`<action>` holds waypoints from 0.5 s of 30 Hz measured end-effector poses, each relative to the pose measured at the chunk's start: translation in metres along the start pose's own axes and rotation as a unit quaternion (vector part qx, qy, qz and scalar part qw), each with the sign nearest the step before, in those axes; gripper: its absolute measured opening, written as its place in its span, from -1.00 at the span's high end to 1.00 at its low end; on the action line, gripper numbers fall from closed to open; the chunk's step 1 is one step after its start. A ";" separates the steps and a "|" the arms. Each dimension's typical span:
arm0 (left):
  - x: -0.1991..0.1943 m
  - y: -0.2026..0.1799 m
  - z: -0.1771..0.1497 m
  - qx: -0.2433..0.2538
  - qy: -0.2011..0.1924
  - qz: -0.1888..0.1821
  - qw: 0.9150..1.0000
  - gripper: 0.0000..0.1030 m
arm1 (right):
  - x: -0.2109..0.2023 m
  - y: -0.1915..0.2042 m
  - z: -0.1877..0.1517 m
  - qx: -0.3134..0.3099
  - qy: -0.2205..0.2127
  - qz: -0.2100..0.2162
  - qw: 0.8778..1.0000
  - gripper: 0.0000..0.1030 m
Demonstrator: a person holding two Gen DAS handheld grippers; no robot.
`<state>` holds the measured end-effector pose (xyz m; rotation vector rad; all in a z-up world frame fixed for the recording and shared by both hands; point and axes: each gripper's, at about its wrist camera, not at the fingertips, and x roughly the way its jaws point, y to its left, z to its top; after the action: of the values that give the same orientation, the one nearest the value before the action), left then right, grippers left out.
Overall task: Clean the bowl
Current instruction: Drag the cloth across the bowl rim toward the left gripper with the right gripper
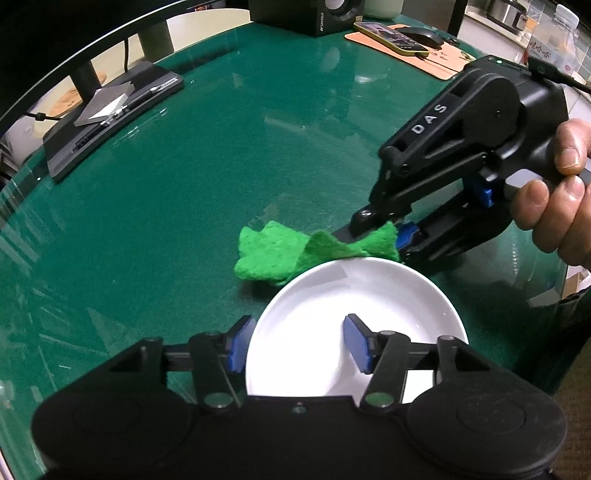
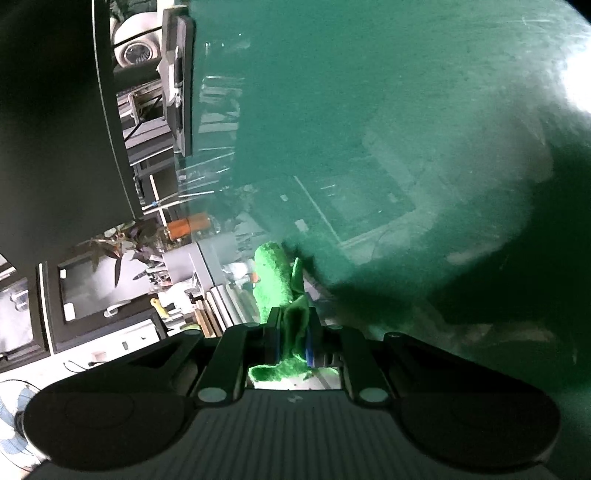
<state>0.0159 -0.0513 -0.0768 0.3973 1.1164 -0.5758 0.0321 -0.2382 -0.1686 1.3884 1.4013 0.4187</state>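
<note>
A white shallow bowl (image 1: 332,314) rests on the green glass table (image 1: 184,203), close under my left gripper (image 1: 297,343). This gripper is open: its left blue pad sits just outside the bowl's left rim, its right pad hangs over the inside, and neither presses on the bowl. A green scouring cloth (image 1: 273,254) lies on the table just beyond the bowl's far rim. My right gripper (image 1: 373,236) is shut on the cloth's right end, low by the table. In the right wrist view the cloth (image 2: 277,277) is pinched between the shut right gripper (image 2: 293,332) and droops forward.
A person's hand (image 1: 554,192) holds the right gripper's handle. A black stand (image 1: 110,114) with papers sits at the far left by the curved table edge. A phone (image 1: 391,38), a mouse (image 1: 423,37) and a speaker (image 1: 306,14) stand at the back.
</note>
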 end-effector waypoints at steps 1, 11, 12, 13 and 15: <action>0.000 0.000 0.000 0.000 0.000 0.000 1.000 -0.19 | -0.004 -0.003 -0.001 0.004 0.001 0.000 1.000 0.76; 0.003 0.000 0.002 0.001 0.002 -0.004 1.000 -0.18 | -0.011 -0.010 -0.003 0.022 0.004 0.011 1.000 0.73; 0.003 -0.001 0.002 0.004 0.003 -0.003 1.000 -0.17 | -0.005 -0.006 -0.002 0.015 0.005 0.008 1.000 0.73; 0.003 -0.002 0.003 0.006 0.003 -0.003 1.000 -0.16 | 0.001 -0.003 0.000 0.009 0.007 0.005 1.000 0.73; 0.003 -0.004 0.002 0.011 0.003 -0.008 1.000 -0.13 | 0.006 0.002 0.000 -0.001 0.009 0.000 1.000 0.72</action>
<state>0.0159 -0.0566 -0.0785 0.4098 1.1200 -0.6027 0.0344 -0.2328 -0.1697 1.3862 1.4139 0.4333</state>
